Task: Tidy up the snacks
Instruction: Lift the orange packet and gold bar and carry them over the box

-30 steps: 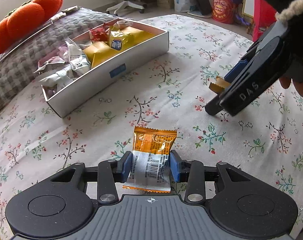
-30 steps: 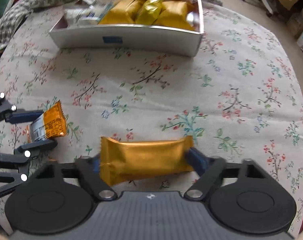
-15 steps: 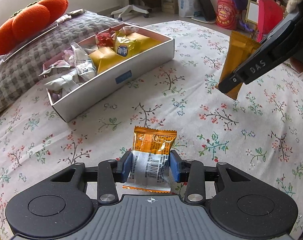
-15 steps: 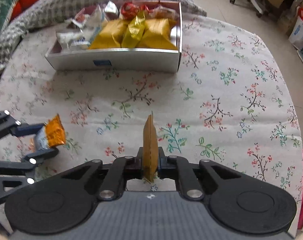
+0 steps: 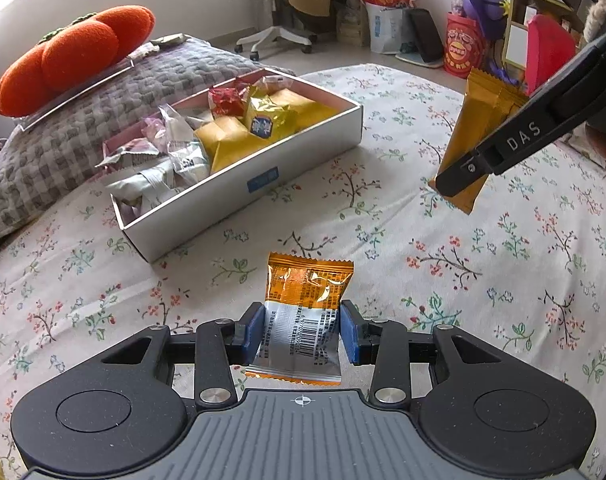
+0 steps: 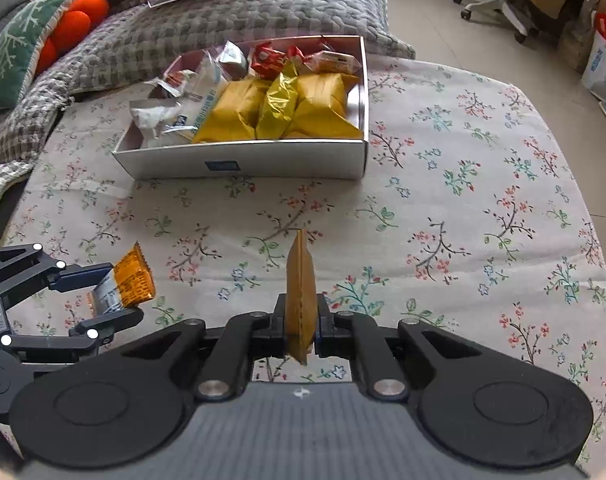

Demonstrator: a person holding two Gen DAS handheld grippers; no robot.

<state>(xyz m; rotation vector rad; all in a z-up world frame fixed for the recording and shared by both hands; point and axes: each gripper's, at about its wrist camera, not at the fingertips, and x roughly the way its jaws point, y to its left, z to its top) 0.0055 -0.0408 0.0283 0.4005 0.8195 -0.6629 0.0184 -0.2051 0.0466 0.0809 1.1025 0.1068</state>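
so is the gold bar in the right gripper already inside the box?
No: the gold bar is clamped in the right gripper above the floral cloth, off to the side of the white box.

Bedspread is off-white w/ small floral print: dark twigs, red, green & blue blossoms. White box has a blue label & holds yellow, gold, red & silver-white packets; the quilt behind is grey check, w/ an orange plush on top. Small packet is orange & silver w/ a black barcode, long bar is plain gold, grippers are black w/ blue pads.
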